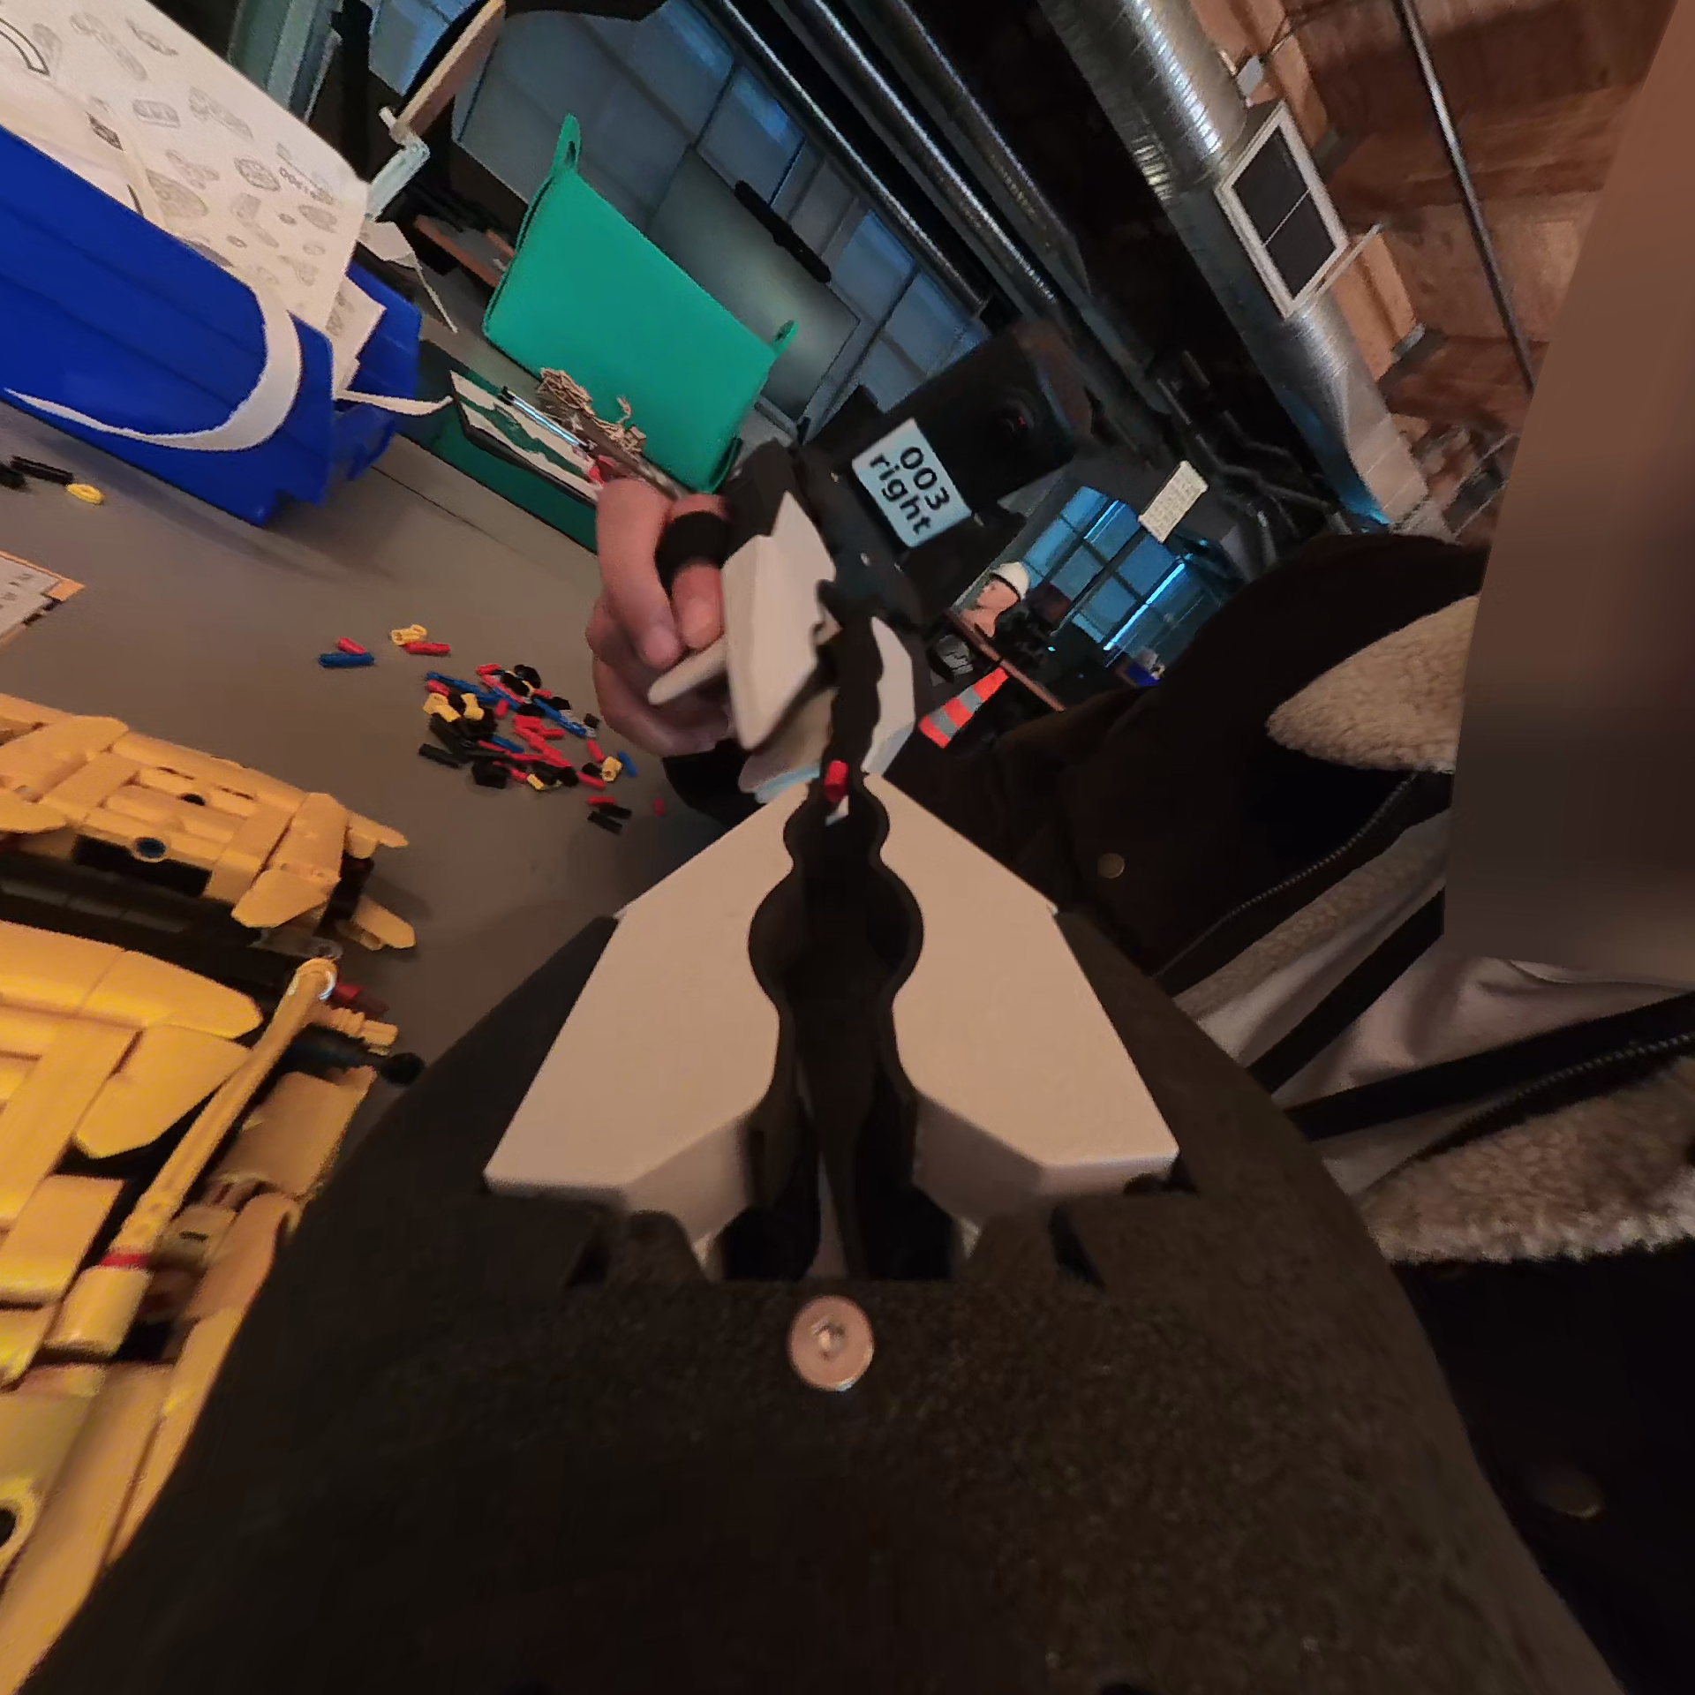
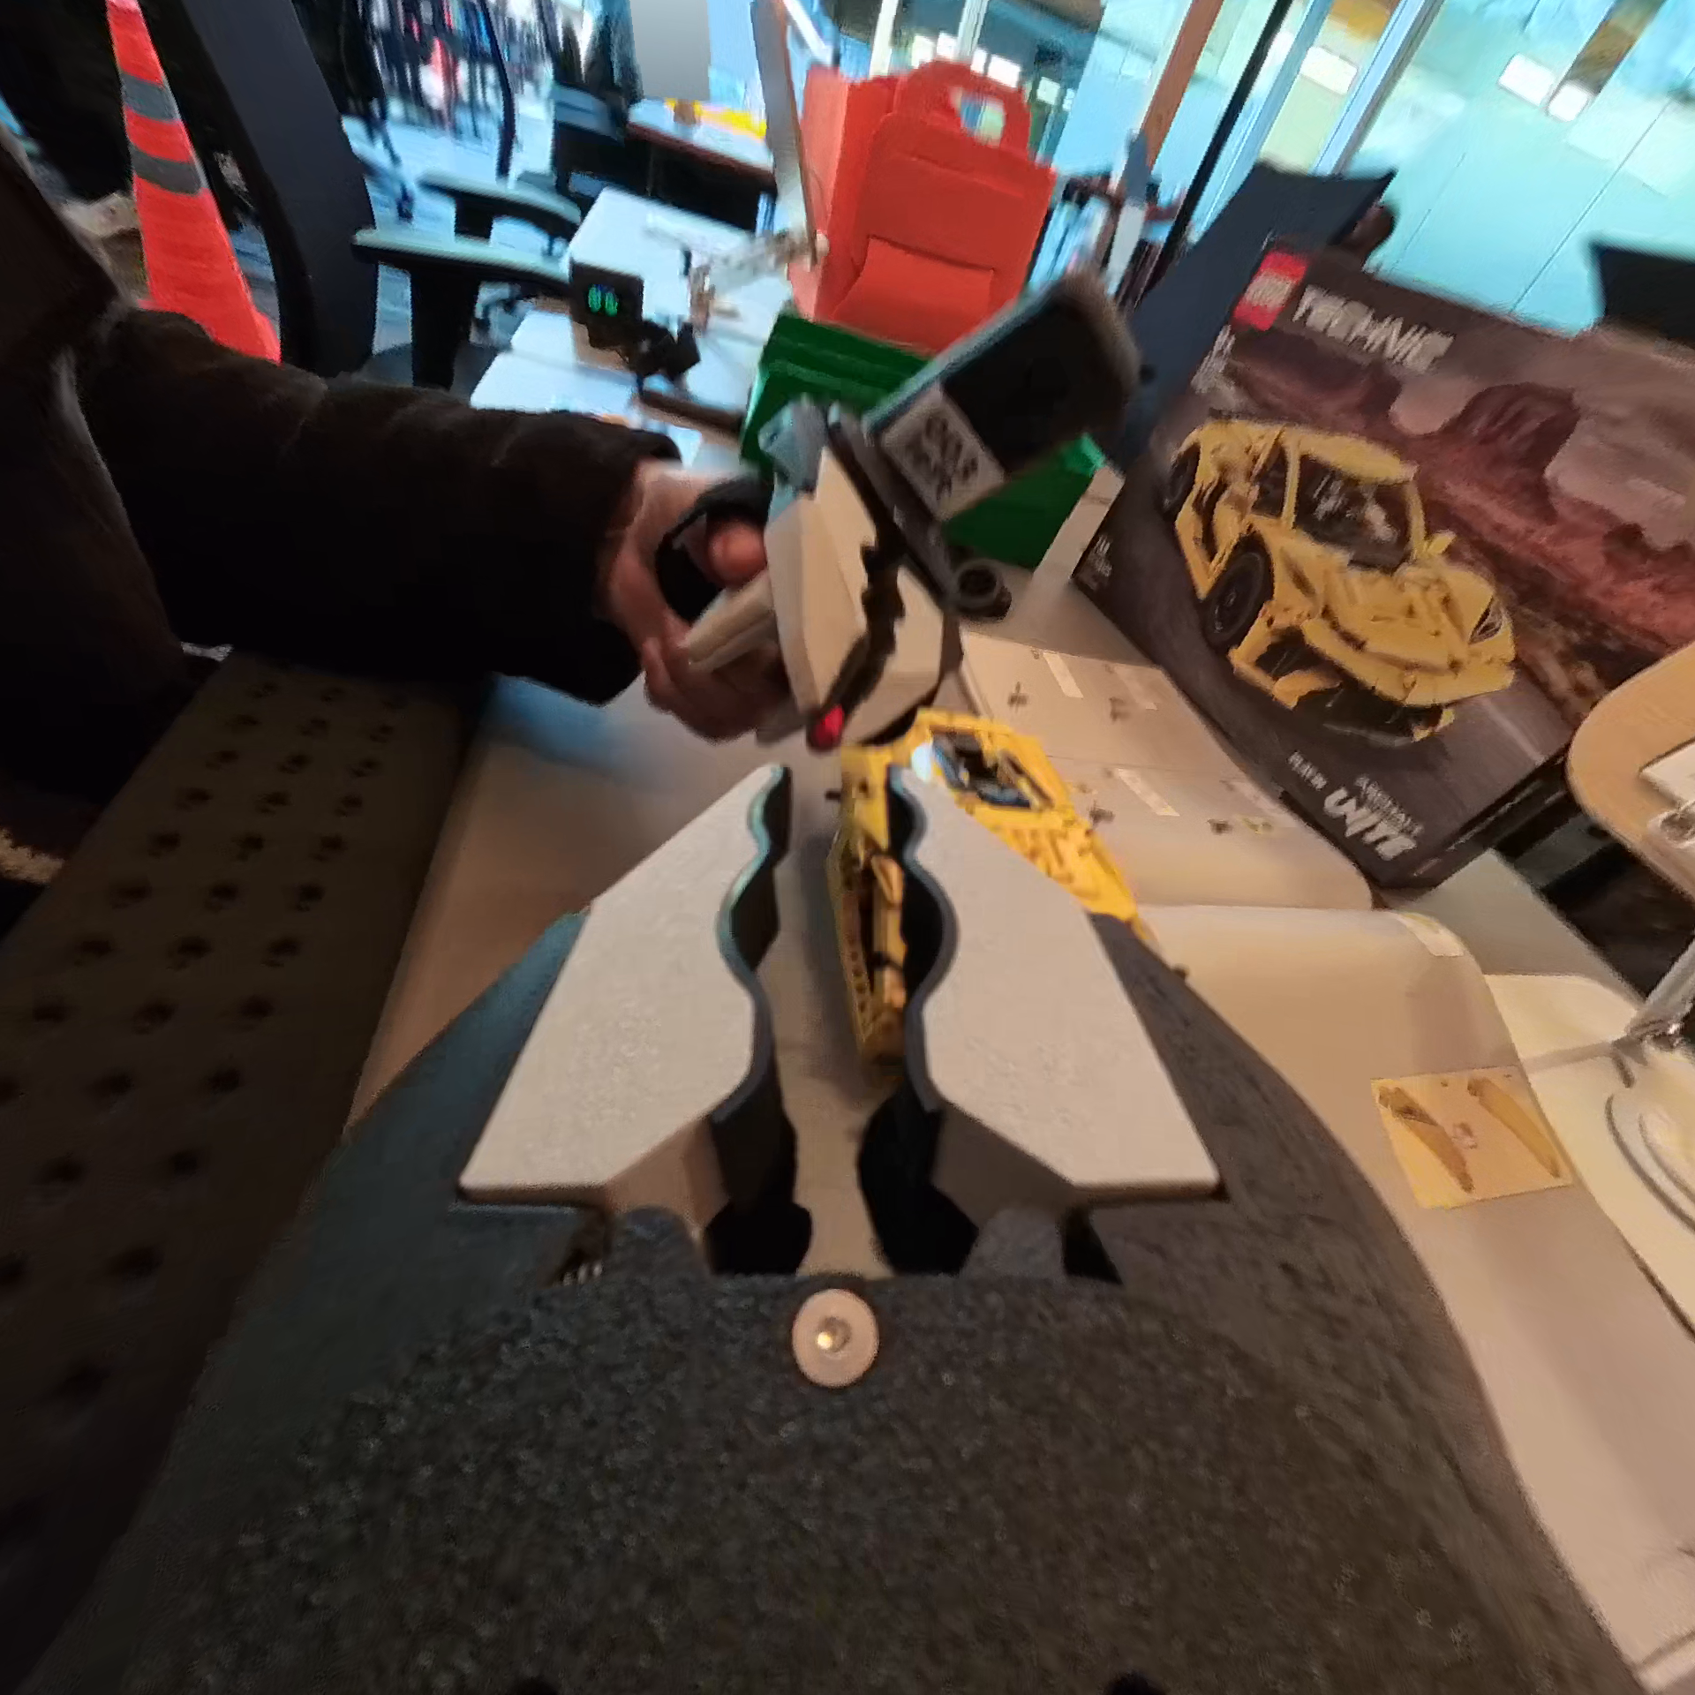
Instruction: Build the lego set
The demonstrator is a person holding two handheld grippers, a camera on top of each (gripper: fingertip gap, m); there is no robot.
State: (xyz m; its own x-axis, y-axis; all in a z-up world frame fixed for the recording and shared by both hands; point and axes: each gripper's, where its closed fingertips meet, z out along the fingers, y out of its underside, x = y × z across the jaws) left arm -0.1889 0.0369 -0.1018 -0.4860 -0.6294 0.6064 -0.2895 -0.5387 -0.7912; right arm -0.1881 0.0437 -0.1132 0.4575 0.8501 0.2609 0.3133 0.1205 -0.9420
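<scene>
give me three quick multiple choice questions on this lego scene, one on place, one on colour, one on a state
1. Where is the pile of small pieces? A in a blue bin; B on the grey table; C on a box
2. The piece in the left gripper is: A red; B green; C white
3. The right gripper is: A shut on a wheel; B open; C out of view
B, it lies loose on the tabletop; A, red shows at its tips; B, a gap parts its fingers.
</scene>
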